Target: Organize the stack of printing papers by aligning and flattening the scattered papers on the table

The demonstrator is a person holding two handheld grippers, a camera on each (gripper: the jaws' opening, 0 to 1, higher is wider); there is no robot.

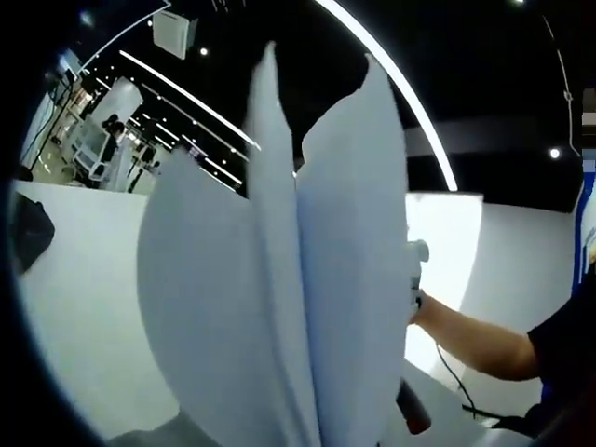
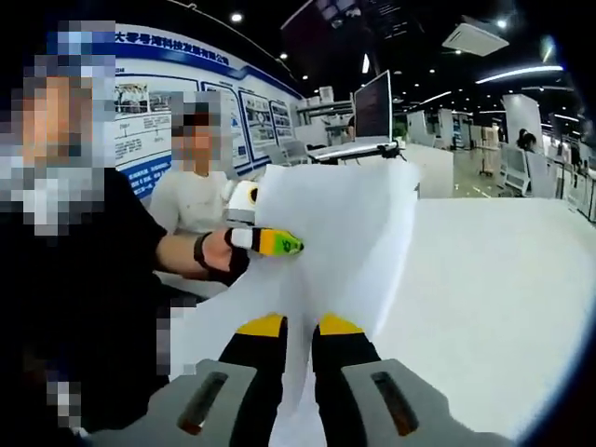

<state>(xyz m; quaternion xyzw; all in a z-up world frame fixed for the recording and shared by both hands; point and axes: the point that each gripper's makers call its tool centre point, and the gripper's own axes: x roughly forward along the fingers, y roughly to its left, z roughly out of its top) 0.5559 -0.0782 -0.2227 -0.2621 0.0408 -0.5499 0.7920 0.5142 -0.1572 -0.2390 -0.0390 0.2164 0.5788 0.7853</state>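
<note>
A stack of white printing papers (image 1: 279, 279) stands on edge and fans apart in the left gripper view, rising from the bottom and hiding that gripper's own jaws. In the right gripper view the same papers (image 2: 345, 223) hang above the white table (image 2: 503, 298). My right gripper (image 2: 300, 326), with black jaws and yellow tips, is shut on their lower edge. My left gripper (image 2: 270, 242) comes in from the left, its yellow and green tip clamped on the papers' side edge. Behind the sheets, the right gripper (image 1: 416, 265) peeks out, held by a hand (image 1: 419, 303).
The white table (image 1: 74, 307) stretches wide on both sides. A dark object (image 1: 28, 233) lies at its far left. The person's forearm (image 1: 475, 340) and a thin cable (image 1: 456, 382) are at the right. A seated person (image 2: 191, 196) and a monitor (image 2: 372, 104) are behind.
</note>
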